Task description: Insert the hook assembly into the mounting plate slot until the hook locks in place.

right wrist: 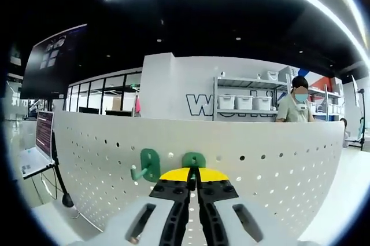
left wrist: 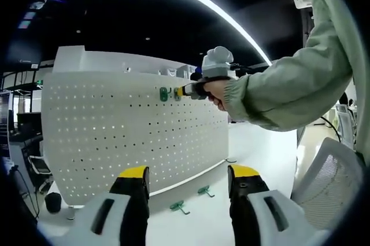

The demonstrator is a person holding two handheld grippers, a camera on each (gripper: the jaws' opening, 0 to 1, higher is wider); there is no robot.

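A white pegboard [left wrist: 115, 130] stands upright on a white table [left wrist: 254, 147]. In the left gripper view my right gripper [left wrist: 184, 91], held in a person's hand, presses against the board's upper part next to a mounted green hook [left wrist: 164, 93]. In the right gripper view its jaws are shut on a second green hook [right wrist: 193, 159], whose plate lies against the pegboard [right wrist: 277, 159]. The mounted hook [right wrist: 148, 166] hangs just to its left. My left gripper [left wrist: 188, 173] is open and holds nothing, back from the board. Two loose green hooks [left wrist: 179, 206] [left wrist: 204, 190] lie on the table beyond it.
A white mesh chair [left wrist: 326, 179] stands at the right of the table. A small black object [left wrist: 53, 201] sits by the board's left foot. A laptop screen on a stand [right wrist: 43, 133] is at the left. Behind the board are shelves with white bins [right wrist: 243, 102] and a person [right wrist: 296, 107].
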